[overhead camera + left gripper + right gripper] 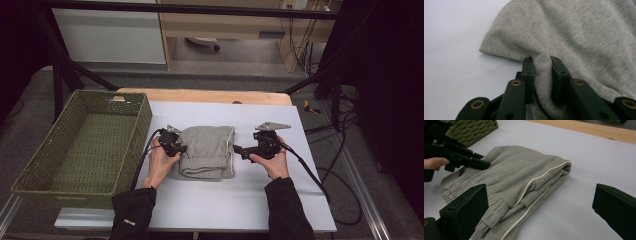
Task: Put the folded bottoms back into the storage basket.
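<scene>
High view, folded grey sweatpants (207,150) between left tongs (181,149), right tongs (237,148)

I work at a lab-style recording station: my white-topped table (240,200) stands inside a black metal frame (200,9), loose cables (345,165) trail over grey carpet, and a wooden desk (225,25) with wall sockets (295,4) sits behind.

I am viewing two black sleeves (131,212), the left one showing small white lettering near its cuff. I am seeing both grippers as black: the left gripper (541,67) showing brass-ringed rivets, the right gripper (239,149) carrying a grey three-cornered plate and trailing a black cable (312,176).
</scene>
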The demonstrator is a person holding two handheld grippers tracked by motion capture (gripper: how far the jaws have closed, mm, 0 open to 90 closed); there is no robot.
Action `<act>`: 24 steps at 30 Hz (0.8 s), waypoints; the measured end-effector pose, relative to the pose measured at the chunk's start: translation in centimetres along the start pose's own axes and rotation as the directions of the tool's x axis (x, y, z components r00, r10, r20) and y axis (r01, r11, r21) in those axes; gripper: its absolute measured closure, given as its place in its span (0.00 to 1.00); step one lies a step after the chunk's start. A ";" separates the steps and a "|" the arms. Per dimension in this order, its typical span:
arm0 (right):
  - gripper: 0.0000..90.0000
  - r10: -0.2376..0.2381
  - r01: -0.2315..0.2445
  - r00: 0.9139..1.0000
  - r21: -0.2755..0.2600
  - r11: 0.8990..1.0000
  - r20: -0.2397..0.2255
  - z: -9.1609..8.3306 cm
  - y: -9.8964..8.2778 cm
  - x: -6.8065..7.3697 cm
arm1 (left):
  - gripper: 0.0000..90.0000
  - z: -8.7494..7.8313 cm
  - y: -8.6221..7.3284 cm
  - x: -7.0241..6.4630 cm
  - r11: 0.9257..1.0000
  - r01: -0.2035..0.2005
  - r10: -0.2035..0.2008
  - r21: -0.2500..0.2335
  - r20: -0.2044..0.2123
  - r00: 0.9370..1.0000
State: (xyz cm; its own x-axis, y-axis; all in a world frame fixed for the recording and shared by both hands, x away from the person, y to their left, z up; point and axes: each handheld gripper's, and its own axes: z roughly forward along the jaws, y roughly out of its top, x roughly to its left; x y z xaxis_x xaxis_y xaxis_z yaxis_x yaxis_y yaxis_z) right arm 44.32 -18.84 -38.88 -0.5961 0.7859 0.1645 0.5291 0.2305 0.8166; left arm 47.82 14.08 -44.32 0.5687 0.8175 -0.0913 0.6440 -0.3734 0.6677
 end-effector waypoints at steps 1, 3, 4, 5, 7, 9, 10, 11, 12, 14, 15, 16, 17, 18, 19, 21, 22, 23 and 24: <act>0.01 0.000 0.000 1.000 0.000 1.000 0.000 0.0 0.0 0.0 | 0.83 0.0 0.0 0.0 1.000 0.001 -0.001 0.001 0.001 1.000; 0.02 0.010 -0.010 1.000 0.007 1.000 0.009 0.6 0.0 -0.1 | 0.83 0.0 0.0 0.0 1.000 0.002 -0.002 0.001 0.001 1.000; 0.02 0.012 -0.012 1.000 0.011 1.000 0.011 0.9 -0.1 -0.2 | 0.83 0.0 0.0 0.0 1.000 0.001 -0.001 0.001 0.001 1.000; 0.02 0.015 -0.015 1.000 0.020 1.000 0.015 1.2 -0.1 -0.2 | 0.83 0.0 0.0 0.0 1.000 0.003 -0.003 0.000 0.003 1.000; 0.02 0.016 -0.017 0.999 0.034 0.999 0.029 2.0 -0.1 -0.2 | 0.83 0.0 0.0 0.0 1.000 0.002 -0.002 -0.001 0.004 1.000; 0.03 0.014 -0.015 0.999 0.046 0.999 0.034 2.6 0.0 -0.1 | 0.83 0.0 0.0 0.0 1.000 0.003 -0.003 0.000 0.004 1.000; 0.03 0.013 -0.015 0.999 0.051 0.999 0.037 2.8 0.1 0.0 | 0.83 0.0 0.0 0.0 1.000 0.002 -0.002 0.000 0.004 1.000; 0.03 0.013 -0.015 0.999 0.051 0.999 0.037 2.8 0.1 0.0 | 0.83 0.0 0.0 0.0 1.000 0.002 -0.002 -0.001 0.004 1.000; 0.04 0.011 -0.013 0.999 0.056 0.998 0.040 3.1 0.1 0.1 | 0.83 0.0 0.0 0.0 1.000 0.002 -0.002 -0.001 0.005 1.000; 0.04 0.005 -0.008 0.999 0.069 0.998 0.054 4.0 0.2 0.3 | 0.83 0.0 0.0 0.1 1.000 0.002 -0.002 0.000 0.006 1.000; 0.05 0.005 -0.008 0.999 0.069 0.998 0.054 4.0 0.2 0.3 | 0.83 0.0 0.0 0.1 1.000 0.001 -0.001 0.000 0.006 1.000; 0.06 0.008 -0.013 0.998 0.075 0.997 0.063 4.5 0.2 0.4 | 0.83 0.0 0.0 0.1 1.000 0.001 -0.001 0.000 0.006 1.000; 0.06 0.008 -0.013 0.998 0.075 0.997 0.063 4.5 0.2 0.4 | 0.83 0.0 0.0 0.1 1.000 0.001 -0.001 -0.001 0.005 1.000; 0.07 0.010 -0.016 0.998 0.089 0.996 0.067 5.1 0.1 0.4 | 0.83 0.0 0.0 0.1 1.000 0.001 -0.001 -0.001 0.005 1.000; 0.07 0.010 -0.017 0.998 0.099 0.995 0.069 5.4 0.1 0.5 | 0.83 0.0 0.0 0.1 1.000 0.001 -0.001 -0.001 0.005 1.000; 0.08 0.008 -0.016 0.997 0.113 0.993 0.071 5.9 -0.1 0.5 | 0.83 0.0 0.0 0.1 1.000 0.002 -0.002 -0.001 0.005 1.000; 0.08 0.008 -0.016 0.997 0.113 0.993 0.071 5.9 -0.1 0.5 | 0.83 0.0 0.0 0.1 1.000 0.002 -0.002 -0.001 0.006 1.000; 0.09 0.010 -0.019 0.997 0.118 0.993 0.071 6.1 -0.1 0.5 | 0.83 0.0 0.0 0.1 1.000 0.002 -0.002 -0.001 0.006 1.000; 0.11 0.015 -0.024 0.997 0.124 0.992 0.074 6.5 -0.3 0.4 | 0.83 0.0 0.0 0.1 1.000 0.002 -0.002 -0.002 0.006 1.000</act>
State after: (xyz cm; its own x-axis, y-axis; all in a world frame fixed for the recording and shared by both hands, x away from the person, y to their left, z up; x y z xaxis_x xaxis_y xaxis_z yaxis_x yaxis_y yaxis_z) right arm 47.80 -14.85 -42.63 -0.5421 0.8294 0.1352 0.6138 0.2808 0.7378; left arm 47.85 14.14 -44.36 0.5703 0.8157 -0.0971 0.6444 -0.3710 0.6686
